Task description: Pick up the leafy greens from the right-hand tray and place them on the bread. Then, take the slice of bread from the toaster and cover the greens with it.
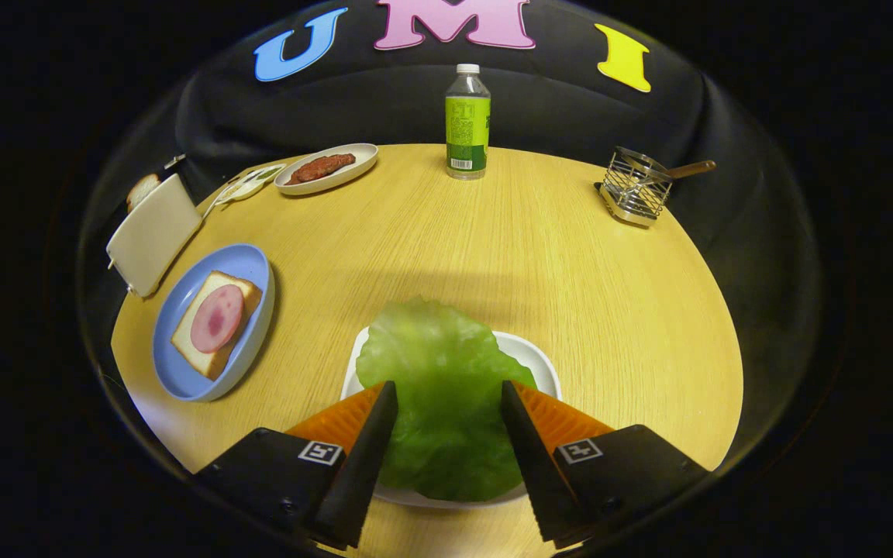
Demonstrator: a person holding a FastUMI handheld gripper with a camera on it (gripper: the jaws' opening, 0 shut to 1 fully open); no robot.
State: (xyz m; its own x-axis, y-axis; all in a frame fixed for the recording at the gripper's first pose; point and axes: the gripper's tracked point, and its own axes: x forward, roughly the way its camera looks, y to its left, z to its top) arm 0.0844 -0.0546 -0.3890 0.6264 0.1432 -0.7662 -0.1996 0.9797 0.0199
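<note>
A large green lettuce leaf [446, 364] lies on a white tray [543, 368] near the table's front edge. My gripper [449, 387] is open just above it, with the leaf spread between and under both fingers. To the left, a blue plate [249, 263] holds a bread slice [187, 341] topped with a round pink ham slice [216, 318]. Beyond that plate stands a white toaster [153, 232] with another bread slice [140, 190] sticking out of its slot.
A green-labelled bottle [467, 124] stands at the back middle of the round wooden table [539, 256]. A white oval plate with dark meat [326, 168] and a small dish [253, 182] sit at the back left. A wire rack [634, 188] stands at the back right.
</note>
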